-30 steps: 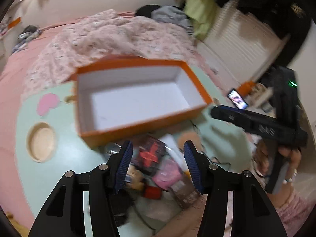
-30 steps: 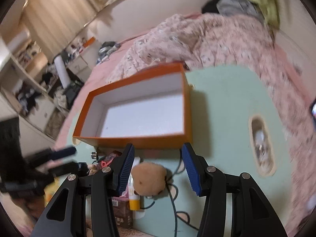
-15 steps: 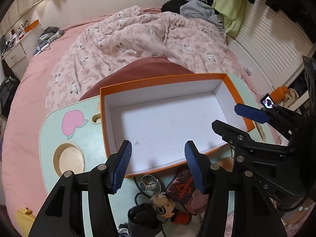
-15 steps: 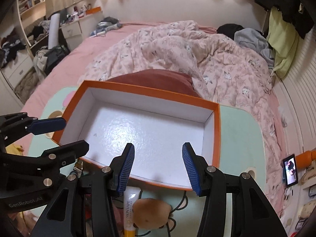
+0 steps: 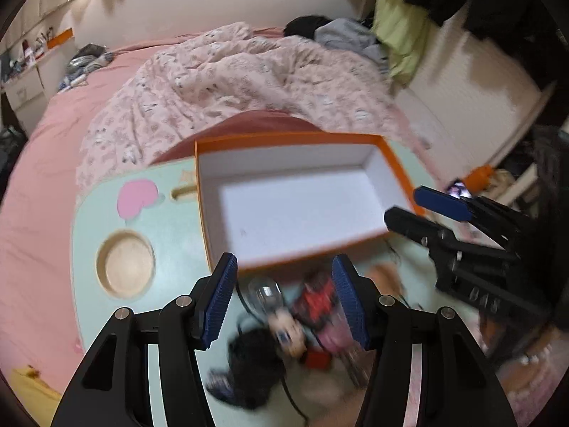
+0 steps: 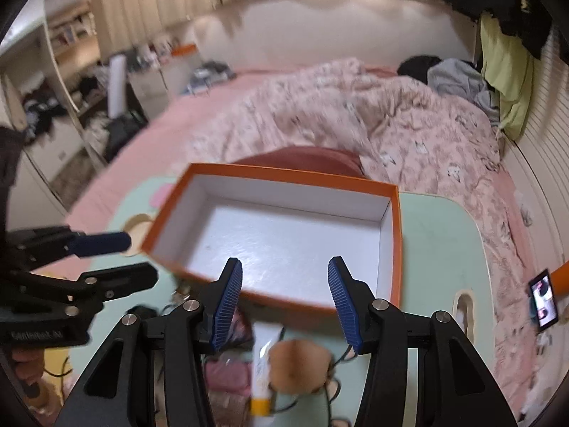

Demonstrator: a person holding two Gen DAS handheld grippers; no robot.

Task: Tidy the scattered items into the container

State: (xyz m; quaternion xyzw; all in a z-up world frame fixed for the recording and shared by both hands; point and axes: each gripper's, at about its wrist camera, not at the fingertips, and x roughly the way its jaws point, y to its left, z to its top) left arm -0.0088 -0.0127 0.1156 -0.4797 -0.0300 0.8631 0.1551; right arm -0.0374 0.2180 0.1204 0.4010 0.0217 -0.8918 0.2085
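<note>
Two grippers, the left gripper (image 5: pixel 282 299) and the right gripper (image 6: pixel 284 300), hang with ribbed blue fingers spread, holding nothing. Below them, in front of one orange box (image 6: pixel 396 235), lie one round brown puff (image 6: pixel 297 364) and one tube (image 6: pixel 261 379). The box is white inside.

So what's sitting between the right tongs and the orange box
Nothing solid. In the right wrist view the right tongs hang open above the orange box, its near rim showing between the blue pads; the scattered items lie nearer the camera.
</note>
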